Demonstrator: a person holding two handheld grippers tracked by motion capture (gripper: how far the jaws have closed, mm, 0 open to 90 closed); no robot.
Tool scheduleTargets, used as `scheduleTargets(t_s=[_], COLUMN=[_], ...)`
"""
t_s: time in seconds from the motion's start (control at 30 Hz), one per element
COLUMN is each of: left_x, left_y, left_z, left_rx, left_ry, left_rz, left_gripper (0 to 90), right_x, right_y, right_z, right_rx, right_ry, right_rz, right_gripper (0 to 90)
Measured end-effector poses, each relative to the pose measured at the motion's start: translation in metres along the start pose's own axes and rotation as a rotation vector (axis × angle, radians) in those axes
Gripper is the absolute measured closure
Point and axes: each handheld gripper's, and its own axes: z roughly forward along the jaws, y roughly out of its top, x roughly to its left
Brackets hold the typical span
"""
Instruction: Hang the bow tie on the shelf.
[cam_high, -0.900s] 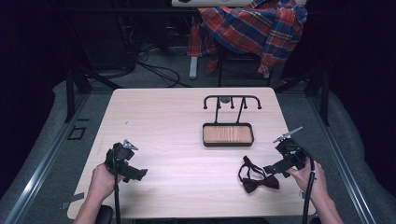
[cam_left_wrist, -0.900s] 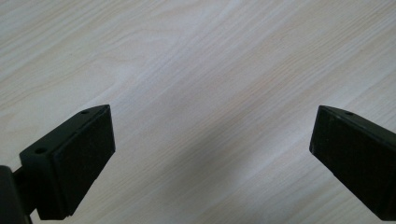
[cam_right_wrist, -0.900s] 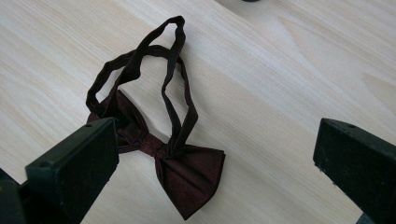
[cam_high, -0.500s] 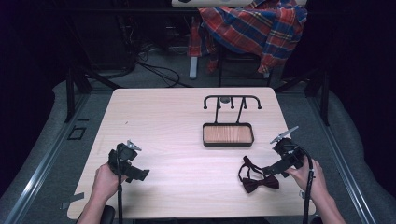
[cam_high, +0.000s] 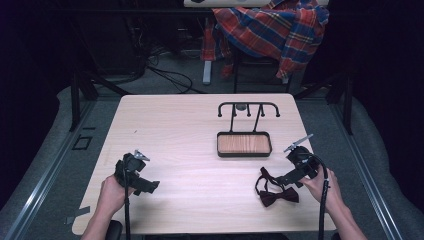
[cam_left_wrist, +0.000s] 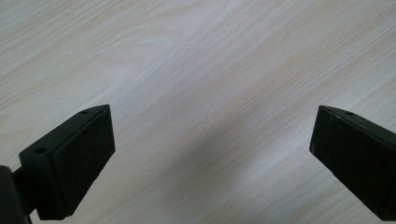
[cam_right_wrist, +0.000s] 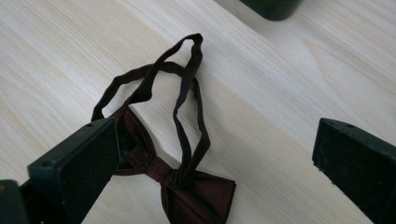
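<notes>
A dark maroon bow tie (cam_high: 276, 194) with a looped strap lies on the light wooden table (cam_high: 190, 135) near its front right. In the right gripper view the bow tie (cam_right_wrist: 187, 186) sits low between the wide-apart jaws, its strap loops (cam_right_wrist: 182, 88) reaching away; the left pad (cam_right_wrist: 88, 158) overlaps one wing. My right gripper (cam_high: 287, 179) hovers just right of the tie, open. My left gripper (cam_high: 146, 186) is at the front left, open over bare wood (cam_left_wrist: 205, 93).
A black wire stand with a wooden tray base (cam_high: 244, 144) stands at the middle right of the table. Behind the table, a plaid shirt (cam_high: 272, 30) drapes over a chair, with cables on the floor. The table's front edge is close to both hands.
My right gripper has shifted slightly left and down toward the bow tie. The left hand has drifted a little right along the front edge.
</notes>
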Motion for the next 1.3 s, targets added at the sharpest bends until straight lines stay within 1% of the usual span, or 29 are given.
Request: scheduleTargets(t_s=[0.03,0.07,0.1,0.17,0.3,0.37,0.43,0.47,0.5,0.53,0.57,0.6,0.63,0.67,0.73,0.77,0.8,0.83,0.87,0.9,0.97,1.0,1.03,1.07,1.1,1.13,1.17,1.27,1.3], left_x=[0.000,0.000,-0.001,-0.001,-0.002,-0.001,-0.001,-0.001,-0.001,-0.001,-0.001,-0.001,-0.001,-0.001,-0.001,-0.001,-0.001,-0.001,-0.001,-0.001,0.000,0.000,0.000,-0.001,0.000,0.000,0.000,0.000,0.000], left_y=[0.000,0.001,0.001,0.001,0.001,0.001,0.001,0.000,0.000,0.000,0.000,0.000,0.000,0.000,0.000,0.000,0.000,0.000,0.000,0.001,0.001,0.001,0.001,0.001,0.000,0.001,0.001,0.001,0.001], left_z=[0.000,0.001,0.002,0.002,0.002,0.002,0.002,0.002,0.002,0.002,0.003,0.003,0.003,0.003,0.003,0.004,0.004,0.004,0.004,0.004,0.004,0.004,0.004,0.004,0.004,0.004,0.004,0.004,0.005], left_rx=[0.000,0.003,0.004,0.007,0.006,0.011,0.013,0.014,0.014,0.015,0.015,0.015,0.015,0.015,0.018,0.018,0.018,0.019,0.019,0.021,0.022,0.023,0.025,0.026,0.025,0.028,0.029,0.032,0.033], left_ry=[0.000,0.002,0.002,0.003,0.005,0.005,0.003,0.003,0.002,0.002,0.002,0.001,0.001,0.002,0.001,0.001,0.002,0.003,0.003,0.002,0.003,0.003,0.003,0.004,0.004,0.004,0.005,0.005,0.006], left_rz=[0.000,0.001,0.000,-0.001,-0.005,-0.003,-0.004,-0.005,-0.004,-0.004,-0.004,-0.004,-0.004,-0.004,-0.005,-0.005,-0.005,-0.005,-0.005,-0.004,-0.002,-0.002,-0.002,-0.001,-0.002,-0.001,0.000,0.000,0.000], left_gripper=[0.0,0.1,0.1,0.1,0.1,0.0,0.0,0.0,0.1,0.0,0.1,0.1,0.1,0.1,0.1,0.0,0.1,0.1,0.1,0.1,0.1,0.0,0.0,0.1,0.0,0.0,0.0,0.0,0.1], right_x=[0.000,0.001,0.002,0.003,0.006,0.007,0.007,0.008,0.008,0.008,0.009,0.009,0.009,0.009,0.009,0.009,0.009,0.009,0.009,0.009,0.010,0.009,0.011,0.012,0.013,0.014,0.015,0.017,0.017], right_y=[0.000,0.002,0.003,0.005,0.010,0.012,0.013,0.014,0.015,0.015,0.015,0.016,0.016,0.017,0.018,0.018,0.019,0.019,0.020,0.021,0.022,0.024,0.024,0.025,0.026,0.027,0.027,0.029,0.029], right_z=[0.000,0.003,0.003,0.006,0.013,0.016,0.017,0.021,0.022,0.024,0.026,0.026,0.026,0.028,0.030,0.032,0.033,0.035,0.036,0.037,0.041,0.042,0.044,0.046,0.048,0.050,0.052,0.054,0.056], right_rx=[0.000,-0.008,-0.004,-0.031,-0.028,-0.016,-0.020,-0.016,-0.005,-0.003,-0.002,0.014,0.014,0.021,0.019,0.012,0.025,0.014,0.020,0.028,0.023,0.044,0.047,0.053,0.051,0.065,0.060,0.085,0.100], right_ry=[0.000,-0.004,-0.012,0.002,-0.001,0.002,-0.002,-0.003,-0.017,-0.007,-0.023,-0.025,-0.025,-0.033,-0.034,-0.017,-0.026,-0.023,-0.012,-0.017,-0.011,-0.006,0.000,-0.010,-0.002,-0.012,-0.014,-0.009,-0.018], right_rz=[0.000,-0.014,-0.025,-0.032,-0.052,-0.061,-0.059,-0.046,-0.055,-0.053,-0.054,-0.066,-0.066,-0.071,-0.070,-0.062,-0.069,-0.061,-0.064,-0.073,-0.064,-0.083,-0.079,-0.083,-0.079,-0.088,-0.091,-0.090,-0.097], right_gripper=[1.3,3.5,6.5,13.6,18.4,19.1,18.9,17.4,17.4,17.5,19.3,20.2,20.2,29.5,35.0,38.9,40.7,42.2,44.5,46.2,48.9,50.6,51.8,53.4,54.6,56.1,58.2,63.0,64.7])
